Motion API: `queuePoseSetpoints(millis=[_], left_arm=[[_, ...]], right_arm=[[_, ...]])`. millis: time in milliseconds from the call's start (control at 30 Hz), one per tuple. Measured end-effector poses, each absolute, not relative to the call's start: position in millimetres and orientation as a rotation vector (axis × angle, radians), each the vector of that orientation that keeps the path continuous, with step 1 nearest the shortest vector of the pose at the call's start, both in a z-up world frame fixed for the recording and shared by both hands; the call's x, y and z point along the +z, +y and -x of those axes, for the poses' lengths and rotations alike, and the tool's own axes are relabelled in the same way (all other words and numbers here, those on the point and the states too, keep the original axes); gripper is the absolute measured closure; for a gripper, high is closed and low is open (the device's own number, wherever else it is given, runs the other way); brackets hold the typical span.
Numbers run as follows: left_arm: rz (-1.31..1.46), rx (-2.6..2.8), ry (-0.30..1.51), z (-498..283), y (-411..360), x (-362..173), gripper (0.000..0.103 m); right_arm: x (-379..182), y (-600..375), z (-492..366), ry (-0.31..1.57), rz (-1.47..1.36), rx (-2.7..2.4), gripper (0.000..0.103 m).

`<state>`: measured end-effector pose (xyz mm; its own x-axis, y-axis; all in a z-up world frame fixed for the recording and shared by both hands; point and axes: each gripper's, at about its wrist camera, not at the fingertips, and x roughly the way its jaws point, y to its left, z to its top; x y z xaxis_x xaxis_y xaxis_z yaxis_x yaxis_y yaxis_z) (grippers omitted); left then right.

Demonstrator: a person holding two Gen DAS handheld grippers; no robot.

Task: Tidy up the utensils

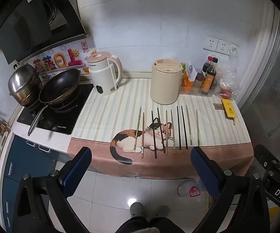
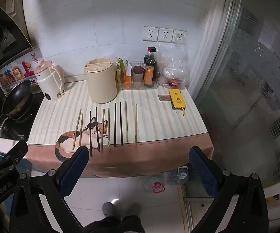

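Blue-padded fingers of the left gripper [image 1: 140, 171] frame the bottom of the left wrist view, spread wide with nothing between them, hanging over the white floor tiles short of the counter edge. Beyond them a striped cloth with a calico cat print [image 1: 108, 114] covers the counter. Ten chopsticks [image 1: 166, 131] lie on it in a loose row, roughly parallel, tips pointing toward the wall; some are pale wood, some dark. Just behind the row stands a cream cylindrical utensil holder [image 1: 166, 84], upright, slots in its top. Left of it, a pink-and-white electric kettle [image 1: 105, 73]. Further left, a black frying pan [image 1: 60, 86] and a steel lidded pot [image 1: 22, 84] sit on the stove. A yellow phone [image 1: 228, 108] lies at the cloth's right edge. Part of the other tool shows at far right.

Right wrist view: right gripper [image 2: 140, 171] likewise splayed and empty, over the floor before the cloth's pink border. Chopsticks [image 2: 106, 127] lie ahead and slightly left, holder [image 2: 101, 81] touching none of them. Sauce bottles [image 2: 150, 70] stand in a clear tray by the wall, under three sockets [image 2: 164, 35]. A clear plastic bag [image 2: 173, 69] sits just right of the bottles.
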<state>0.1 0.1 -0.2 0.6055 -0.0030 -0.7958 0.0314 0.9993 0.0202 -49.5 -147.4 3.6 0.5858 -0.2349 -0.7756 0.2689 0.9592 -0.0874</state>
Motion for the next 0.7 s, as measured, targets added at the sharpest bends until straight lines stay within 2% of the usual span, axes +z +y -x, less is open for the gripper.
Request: queuePoseSetpoints(millis=[700], left_arm=[[-0.027, -0.023, 0.932, 3.2, 1.8, -2.5, 0.000]], right_arm=[[6.2, -144.0, 47.8, 0.902, -0.041, -0.281, 0.000]])
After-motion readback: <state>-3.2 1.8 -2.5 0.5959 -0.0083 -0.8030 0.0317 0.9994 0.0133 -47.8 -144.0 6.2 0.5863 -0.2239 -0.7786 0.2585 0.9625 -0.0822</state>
